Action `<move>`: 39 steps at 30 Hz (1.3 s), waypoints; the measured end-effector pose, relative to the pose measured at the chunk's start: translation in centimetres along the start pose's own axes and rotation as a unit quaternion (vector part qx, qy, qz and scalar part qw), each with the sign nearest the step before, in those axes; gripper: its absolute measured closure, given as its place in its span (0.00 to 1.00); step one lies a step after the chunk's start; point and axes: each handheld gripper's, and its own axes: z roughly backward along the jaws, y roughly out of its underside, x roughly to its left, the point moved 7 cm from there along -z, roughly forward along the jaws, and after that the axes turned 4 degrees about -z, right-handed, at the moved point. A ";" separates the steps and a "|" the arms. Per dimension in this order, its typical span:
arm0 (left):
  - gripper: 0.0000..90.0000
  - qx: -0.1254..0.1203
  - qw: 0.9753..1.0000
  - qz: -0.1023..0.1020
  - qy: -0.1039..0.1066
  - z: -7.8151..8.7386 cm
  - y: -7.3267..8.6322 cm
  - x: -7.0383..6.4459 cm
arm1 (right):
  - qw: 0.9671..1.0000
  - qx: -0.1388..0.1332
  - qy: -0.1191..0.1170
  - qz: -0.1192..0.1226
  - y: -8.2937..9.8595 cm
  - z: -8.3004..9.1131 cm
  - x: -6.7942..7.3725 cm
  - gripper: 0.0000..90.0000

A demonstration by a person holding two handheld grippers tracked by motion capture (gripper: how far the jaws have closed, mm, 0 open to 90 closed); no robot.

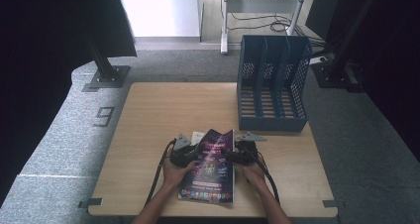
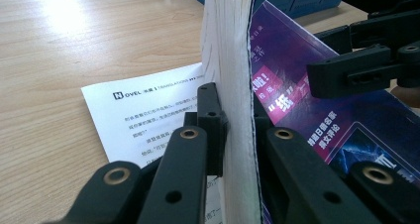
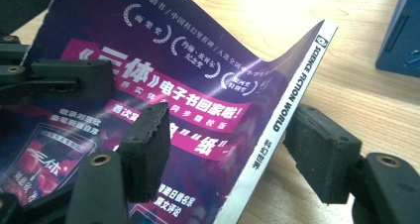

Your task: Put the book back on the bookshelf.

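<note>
Magazine [image 1: 210, 168]: we hold it, far edge lifted off the bench [image 1: 148, 120].
Left claw [image 2: 237, 130]: clamped on its page edge.
Right claw [image 3: 233, 154]: apart, straddling its spine.

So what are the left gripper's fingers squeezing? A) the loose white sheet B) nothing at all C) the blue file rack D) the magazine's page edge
D: in the left gripper view, the left gripper has its fingers pressed on both sides of the magazine, along its white page edge.
</note>
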 end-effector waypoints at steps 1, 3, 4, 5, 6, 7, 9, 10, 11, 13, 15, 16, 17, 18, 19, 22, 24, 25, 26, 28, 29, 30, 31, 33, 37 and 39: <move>0.93 0.000 1.000 0.000 0.000 0.0 0.0 0.0 | 1.000 0.001 0.003 0.001 0.0 0.0 -0.1 0.39; 0.93 -0.001 1.000 0.000 0.000 0.0 0.0 0.0 | 1.000 0.002 0.005 0.001 0.0 0.0 -0.1 0.41; 0.93 -0.001 1.000 0.001 0.001 0.0 0.0 0.0 | 1.000 0.002 0.007 0.002 0.1 0.0 -0.2 0.42; 0.93 -0.001 1.000 0.001 0.001 0.0 0.0 0.0 | 1.000 0.002 0.010 0.003 0.1 0.0 -0.2 0.44; 0.93 -0.001 1.000 0.001 0.001 0.0 0.0 0.0 | 1.000 0.003 0.013 0.003 0.1 -0.1 -0.3 0.46; 0.93 -0.002 1.000 0.003 0.002 0.0 0.0 0.0 | 1.000 0.004 0.015 0.005 0.1 -0.1 -0.4 0.47; 0.93 -0.004 1.000 0.004 0.000 0.0 0.0 0.0 | 1.000 0.009 0.016 0.005 0.2 -0.2 -0.7 0.49; 0.93 -0.004 1.000 0.004 0.000 0.0 0.0 0.0 | 1.000 0.009 0.016 0.005 0.2 -0.2 -0.7 0.49; 0.93 -0.004 1.000 0.003 0.000 0.0 0.0 -0.1 | 1.000 0.010 0.015 0.005 0.2 -0.2 -0.7 0.49; 0.93 -0.005 1.000 0.003 -0.001 0.1 0.0 -0.1 | 1.000 0.012 0.014 0.005 0.2 -0.4 -0.9 0.49; 0.93 -0.005 1.000 0.003 0.000 0.0 0.0 0.0 | 1.000 0.014 0.011 0.007 0.2 -0.6 -1.0 0.49; 0.93 -0.005 1.000 0.004 0.000 0.0 0.0 0.0 | 1.000 0.014 0.011 0.007 0.2 -0.6 -1.0 0.49; 0.93 -0.006 1.000 0.005 0.001 0.0 0.0 0.0 | 1.000 0.018 0.007 0.003 0.2 -0.9 -1.2 0.49; 0.93 -0.006 1.000 0.005 0.001 0.0 0.0 0.0 | 1.000 0.020 0.005 0.000 0.3 -1.0 -1.3 0.48; 0.93 -0.006 1.000 0.005 0.001 0.0 0.0 0.0 | 1.000 0.020 0.005 0.000 0.3 -1.0 -1.3 0.48; 0.93 -0.006 1.000 0.006 0.003 0.0 0.0 0.0 | 1.000 0.024 -0.003 -0.009 0.3 -1.2 -1.6 0.48; 0.93 -0.007 1.000 0.006 0.004 0.0 -0.1 0.0 | 1.000 0.028 -0.002 -0.009 0.2 -1.3 -1.6 0.48; 0.93 -0.007 1.000 0.006 0.004 0.0 -0.1 0.0 | 1.000 0.030 -0.002 -0.006 0.1 -1.4 -1.7 0.48; 0.93 -0.007 1.000 0.006 0.004 0.0 -0.1 0.0 | 1.000 0.030 -0.002 -0.006 0.1 -1.4 -1.7 0.48; 0.93 -0.008 1.000 0.007 0.005 0.1 -0.1 0.1 | 1.000 0.028 0.001 -0.008 -0.4 -1.4 -1.7 0.48; 0.93 -0.008 1.000 0.007 0.005 0.1 -0.1 0.1 | 1.000 0.029 0.004 -0.005 -0.5 -1.5 -1.7 0.48; 0.93 -0.008 1.000 0.008 0.005 0.1 -0.1 0.1 | 1.000 0.028 0.007 -0.001 -0.6 -1.6 -1.7 0.49; 0.93 -0.008 1.000 0.008 0.006 0.1 -0.1 0.2 | 1.000 0.027 0.010 -0.002 -0.6 -1.9 -1.8 0.49; 0.93 -0.008 1.000 0.009 0.007 0.1 -0.1 0.1 | 0.999 0.032 0.013 -0.005 -0.4 -2.2 -2.1 0.51; 0.93 -0.008 1.000 0.011 0.007 0.1 -0.1 0.1 | 0.999 0.032 0.015 -0.008 -0.4 -2.2 -2.3 0.56; 0.93 -0.008 1.000 0.014 0.008 0.1 -0.1 0.2 | 0.999 0.030 0.016 -0.011 -0.4 -2.1 -2.4 0.62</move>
